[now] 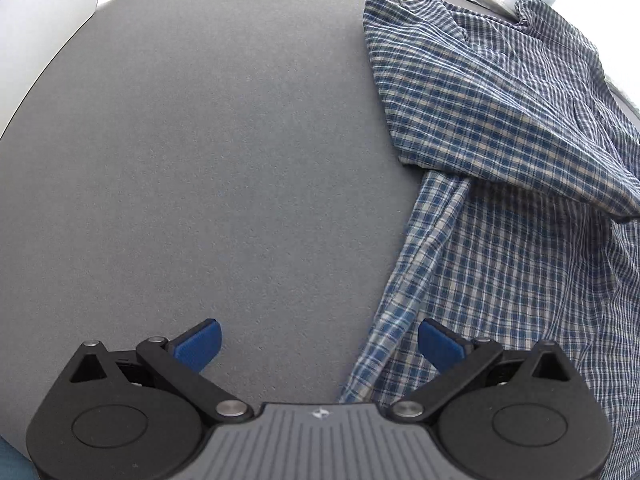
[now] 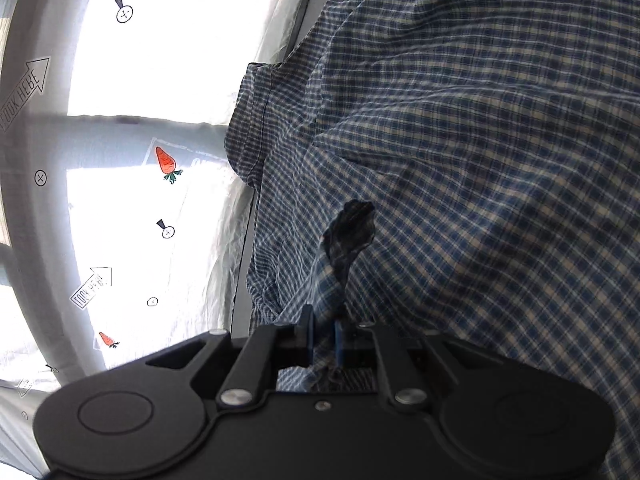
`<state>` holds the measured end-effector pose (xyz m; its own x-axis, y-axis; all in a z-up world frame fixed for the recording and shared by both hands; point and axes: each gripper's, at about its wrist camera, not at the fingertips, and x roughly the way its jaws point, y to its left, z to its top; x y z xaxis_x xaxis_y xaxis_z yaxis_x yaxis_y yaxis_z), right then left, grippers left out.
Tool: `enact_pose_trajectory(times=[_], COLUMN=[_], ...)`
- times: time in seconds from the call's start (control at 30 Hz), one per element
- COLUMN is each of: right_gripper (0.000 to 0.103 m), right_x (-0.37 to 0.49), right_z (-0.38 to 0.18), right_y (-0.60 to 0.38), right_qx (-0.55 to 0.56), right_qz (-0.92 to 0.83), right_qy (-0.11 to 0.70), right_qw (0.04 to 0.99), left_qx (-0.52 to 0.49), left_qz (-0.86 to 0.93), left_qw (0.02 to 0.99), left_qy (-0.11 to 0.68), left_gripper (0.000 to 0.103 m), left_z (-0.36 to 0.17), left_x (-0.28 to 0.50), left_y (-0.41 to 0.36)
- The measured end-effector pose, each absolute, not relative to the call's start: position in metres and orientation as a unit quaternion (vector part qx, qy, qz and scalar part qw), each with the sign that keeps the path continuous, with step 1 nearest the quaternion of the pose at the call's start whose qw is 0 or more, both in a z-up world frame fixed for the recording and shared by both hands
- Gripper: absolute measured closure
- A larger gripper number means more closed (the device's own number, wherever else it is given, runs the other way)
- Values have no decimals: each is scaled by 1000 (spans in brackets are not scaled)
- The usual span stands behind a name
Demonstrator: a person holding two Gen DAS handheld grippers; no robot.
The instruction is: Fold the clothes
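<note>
A blue and white checked shirt (image 1: pixel 512 184) lies on the right part of a grey table (image 1: pixel 208 152), with one flap folded over near the far edge. My left gripper (image 1: pixel 320 344) points down at the table and stands open. Its right pad hangs over the shirt's left hem, its left pad over bare table. In the right wrist view the same shirt (image 2: pixel 460 128) fills most of the picture. My right gripper (image 2: pixel 323 340) is shut on a bunched fold of the shirt's cloth, which sticks up in a dark twist past the pads.
A white sheet printed with carrots and arrows (image 2: pixel 132 184) lies beyond the table's edge (image 2: pixel 244 280) in the right wrist view. A white surface (image 1: pixel 44 24) borders the table at the upper left of the left wrist view.
</note>
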<state>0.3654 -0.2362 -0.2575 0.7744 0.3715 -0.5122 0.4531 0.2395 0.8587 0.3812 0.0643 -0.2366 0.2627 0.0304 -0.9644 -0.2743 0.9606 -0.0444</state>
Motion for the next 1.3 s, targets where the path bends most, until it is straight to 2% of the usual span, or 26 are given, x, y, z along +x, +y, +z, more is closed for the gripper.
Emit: enact_pose_trajectory(times=[0.33,0.7,0.97,1.3], right_gripper=[93,93,93,93], right_x=[327,349,370,395], right_z=[-244,-211,-187,-191], right_y=[-320,-385,-412,-440], right_qx=[574,483,395,349], right_qz=[-31,-17,-11,-23], right_qy=[334,318,304,294], right_qw=[747,815,867,890], left_qx=[-115,-130,-146,-147], left_qz=[109,122,157,195], left_qw=[787,793,791,783], left_qy=[597,583,573,571], left_gripper=[0,0,0,0], left_z=[-229,-228,-227,-223], left_x=[354,363,371,378], left_y=[-11,-81,-98,-100])
